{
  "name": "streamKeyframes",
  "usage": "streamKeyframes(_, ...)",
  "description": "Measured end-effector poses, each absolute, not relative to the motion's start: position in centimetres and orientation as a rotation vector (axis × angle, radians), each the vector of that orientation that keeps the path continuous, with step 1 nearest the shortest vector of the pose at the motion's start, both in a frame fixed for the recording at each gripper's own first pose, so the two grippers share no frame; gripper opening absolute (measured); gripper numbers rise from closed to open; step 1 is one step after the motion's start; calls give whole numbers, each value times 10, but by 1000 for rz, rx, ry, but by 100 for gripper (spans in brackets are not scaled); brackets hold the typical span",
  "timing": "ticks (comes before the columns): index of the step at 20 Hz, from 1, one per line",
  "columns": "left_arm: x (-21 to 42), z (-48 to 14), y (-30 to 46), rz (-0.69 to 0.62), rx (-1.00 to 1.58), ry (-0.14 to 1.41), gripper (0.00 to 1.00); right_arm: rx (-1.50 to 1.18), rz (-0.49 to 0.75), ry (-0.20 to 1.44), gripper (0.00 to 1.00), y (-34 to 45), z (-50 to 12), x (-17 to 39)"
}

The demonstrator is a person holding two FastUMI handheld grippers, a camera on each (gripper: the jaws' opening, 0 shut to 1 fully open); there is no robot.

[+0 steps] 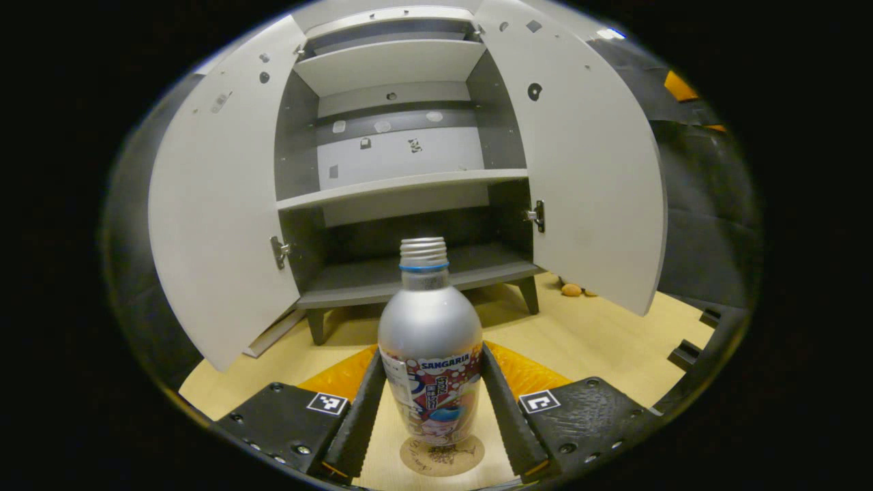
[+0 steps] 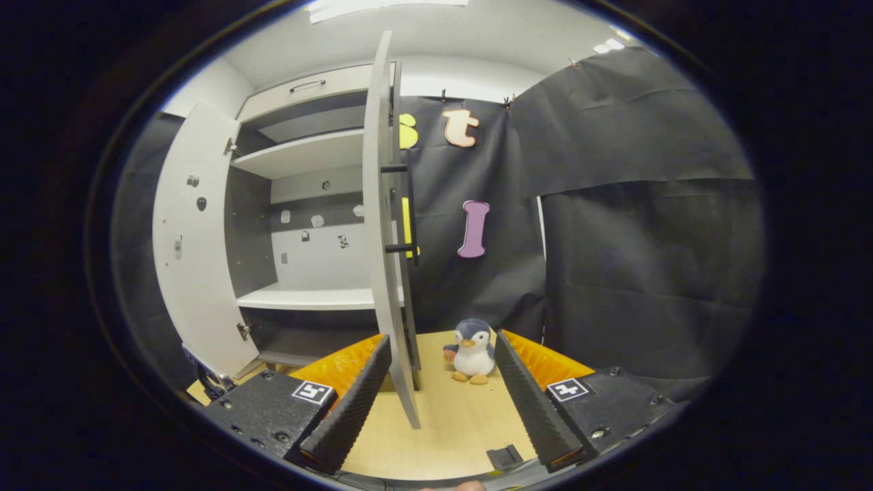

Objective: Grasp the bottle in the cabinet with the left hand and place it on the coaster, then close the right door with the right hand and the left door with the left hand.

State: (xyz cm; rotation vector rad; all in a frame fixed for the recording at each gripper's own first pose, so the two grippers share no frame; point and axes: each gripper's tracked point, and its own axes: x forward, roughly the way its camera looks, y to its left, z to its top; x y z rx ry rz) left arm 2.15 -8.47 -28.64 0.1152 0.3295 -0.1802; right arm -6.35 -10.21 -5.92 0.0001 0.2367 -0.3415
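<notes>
In the left gripper view, the silver aluminium bottle with a printed label (image 1: 430, 354) stands at bottom centre on a round brown cork coaster (image 1: 442, 455), hiding most of it. The left gripper (image 1: 430, 402) has its ribbed black fingers (image 1: 360, 412) flanking the bottle's sides; whether they press cannot be told. Behind, the grey cabinet (image 1: 402, 184) has both doors wide. In the right gripper view, the right gripper (image 2: 442, 399) is spread, the right door's (image 2: 389, 273) thin edge between its fingers, partly masking a plush penguin (image 2: 472, 351) at lower centre.

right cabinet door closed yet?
No. In the right gripper view the right door stands wide open, edge-on, ahead of the open right claw, with the cabinet's shelves exposed.
</notes>
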Motion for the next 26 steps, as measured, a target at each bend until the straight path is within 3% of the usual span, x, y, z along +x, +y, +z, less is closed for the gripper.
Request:
streamKeyframes(3, 21, -304, -82, -174, 103, 372, 80, -17, -334, 243, 99, -96, -59, -65)
streamKeyframes(4, 19, -309, -81, -173, 101, 382, 76, -17, -333, 241, 99, -94, -59, -64)
streamKeyframes(7, 17, -323, -81, -178, 106, 403, 80, -13, -339, 243, 99, -94, -59, -63)
streamKeyframes(10, 13, -336, -77, -181, 110, 430, 76, -15, -343, 249, 99, -95, -61, -62)
streamKeyframes(12, 13, -335, -79, -186, 104, 424, 81, -18, -344, 249, 99, -95, -61, -61)
streamKeyframes(13, 12, -334, -78, -187, 106, 420, 76, -17, -341, 248, 99, -95, -61, -61)
streamKeyframes(18, 6, -336, -76, -184, 98, 437, 78, -25, -348, 267, 96, -102, -71, -60)
streamKeyframes(19, 5, -335, -75, -185, 95, 446, 84, -24, -350, 264, 96, -103, -69, -59)
streamKeyframes(20, 1, -336, -78, -196, 93, 461, 80, -22, -350, 260, 99, -106, -69, -58)
streamKeyframes(22, -4, -336, -77, -202, 99, 482, 84, -23, -354, 250, 99, -111, -66, -57)
streamKeyframes(26, -9, -338, -72, -181, 110, 514, 81, -25, -363, 227, 99, -122, -60, -57)
